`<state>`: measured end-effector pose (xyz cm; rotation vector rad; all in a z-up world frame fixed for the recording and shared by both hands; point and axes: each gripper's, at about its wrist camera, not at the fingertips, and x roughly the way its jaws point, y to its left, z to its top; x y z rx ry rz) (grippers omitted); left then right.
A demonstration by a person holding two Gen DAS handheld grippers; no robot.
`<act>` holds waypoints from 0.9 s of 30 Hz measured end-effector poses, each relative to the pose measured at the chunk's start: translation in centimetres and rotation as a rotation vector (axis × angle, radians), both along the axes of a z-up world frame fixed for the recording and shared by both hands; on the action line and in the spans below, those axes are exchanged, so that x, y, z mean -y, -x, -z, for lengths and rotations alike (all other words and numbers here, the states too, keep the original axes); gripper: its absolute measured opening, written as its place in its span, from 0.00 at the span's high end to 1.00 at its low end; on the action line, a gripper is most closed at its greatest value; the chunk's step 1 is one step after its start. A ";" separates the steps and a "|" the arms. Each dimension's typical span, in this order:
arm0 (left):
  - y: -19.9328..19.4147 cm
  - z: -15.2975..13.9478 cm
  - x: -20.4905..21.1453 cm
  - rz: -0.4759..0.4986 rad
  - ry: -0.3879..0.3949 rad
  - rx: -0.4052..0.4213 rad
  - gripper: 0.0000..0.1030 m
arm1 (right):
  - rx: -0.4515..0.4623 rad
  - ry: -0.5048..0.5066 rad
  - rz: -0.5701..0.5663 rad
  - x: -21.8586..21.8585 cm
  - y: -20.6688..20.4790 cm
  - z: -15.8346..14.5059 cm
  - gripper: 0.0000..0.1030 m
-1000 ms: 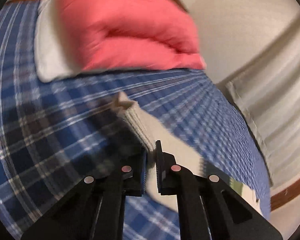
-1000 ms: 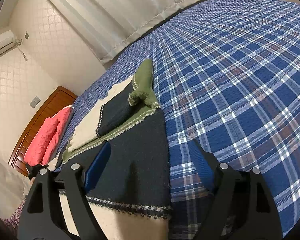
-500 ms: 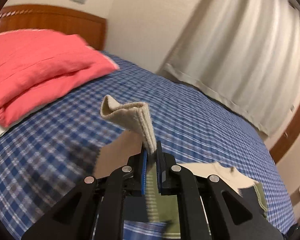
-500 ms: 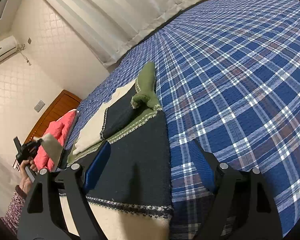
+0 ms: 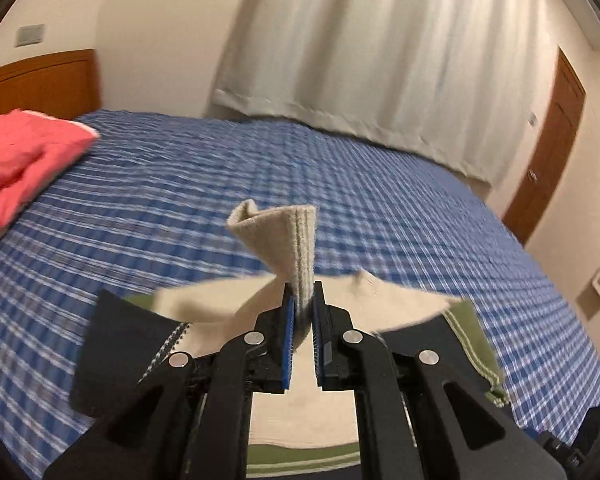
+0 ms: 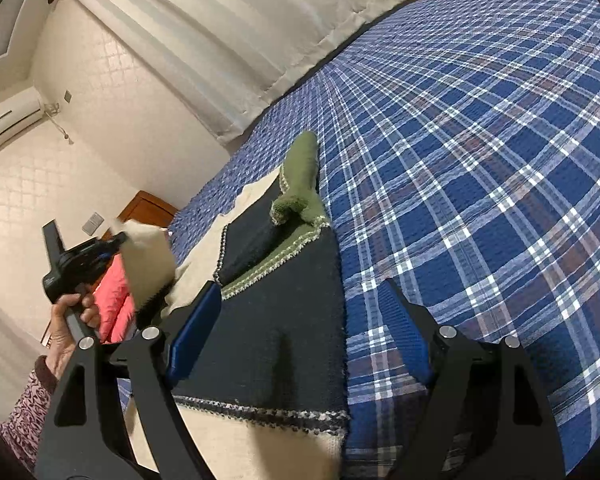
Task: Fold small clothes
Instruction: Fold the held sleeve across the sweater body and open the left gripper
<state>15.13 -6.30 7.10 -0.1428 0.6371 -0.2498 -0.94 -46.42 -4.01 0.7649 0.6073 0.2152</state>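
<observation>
My left gripper (image 5: 303, 312) pinches the sweater's beige cuff (image 5: 284, 236), raised to fold the sleeve inward; my right gripper (image 6: 300, 336) hovers wide open, empty, above the sweater (image 6: 276, 320).

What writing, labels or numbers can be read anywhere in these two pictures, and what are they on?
None can be read.
The black handheld left gripper carries a small pale mark on its body in the right wrist view: too small to read.
The knitted cream, navy and green garment, the blue plaid bedspread, the white wall air conditioner and the grey wall switch plate show no text.
</observation>
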 end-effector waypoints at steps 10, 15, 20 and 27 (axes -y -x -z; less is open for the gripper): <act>-0.1 5.3 8.3 0.083 -0.115 -0.098 0.92 | 0.017 -0.021 0.002 0.3 0.0 0.2 0.22; 0.2 6.5 9.5 0.088 -0.150 -0.118 0.92 | 0.030 -0.039 0.004 0.4 0.2 0.3 0.22; 0.3 7.6 10.2 0.077 -0.184 -0.135 0.92 | 0.042 -0.059 0.005 0.6 0.4 0.3 0.22; 0.8 8.6 11.8 0.085 -0.232 -0.142 0.90 | 0.055 -0.078 0.007 0.7 0.6 0.4 0.22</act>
